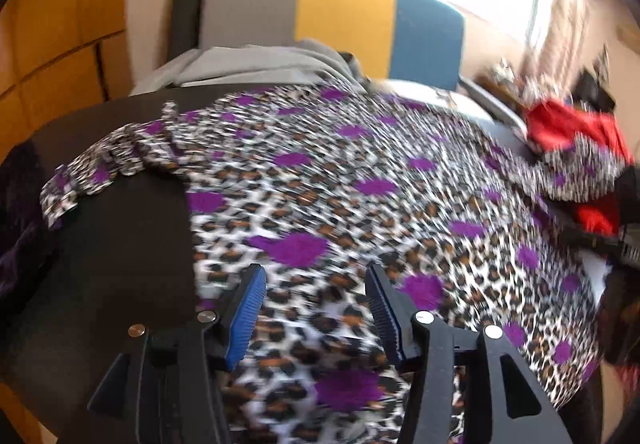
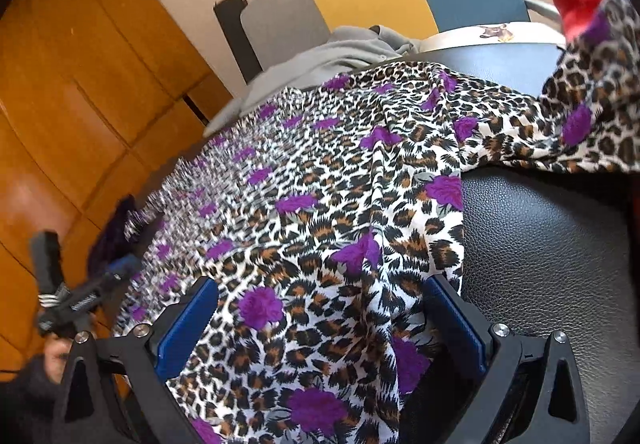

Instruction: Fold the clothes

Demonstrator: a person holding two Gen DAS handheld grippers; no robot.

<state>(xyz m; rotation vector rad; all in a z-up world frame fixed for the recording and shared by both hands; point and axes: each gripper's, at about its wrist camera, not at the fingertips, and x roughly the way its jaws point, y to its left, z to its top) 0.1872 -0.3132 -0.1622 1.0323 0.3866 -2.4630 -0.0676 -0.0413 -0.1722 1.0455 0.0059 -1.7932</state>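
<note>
A leopard-print garment with purple flowers [image 1: 340, 180] lies spread over a black leather surface [image 1: 120, 236]. My left gripper [image 1: 314, 272] hovers over its near part, blue pads apart with only fabric beneath them; it is open. In the right wrist view the same garment [image 2: 320, 184] runs between the widely spread fingers of my right gripper [image 2: 320, 284], near the cloth's right edge. Its pads do not press the cloth, so it is open. One sleeve [image 2: 592, 92] trails off to the upper right.
A red cloth [image 1: 568, 128] sits at the far right and folded grey clothing [image 1: 248, 64] at the back. Behind stands a grey, yellow and blue backrest [image 1: 344, 12], with wooden cabinets [image 1: 60, 24] at the left. A dark purple cloth [image 1: 20, 212] lies at the left edge.
</note>
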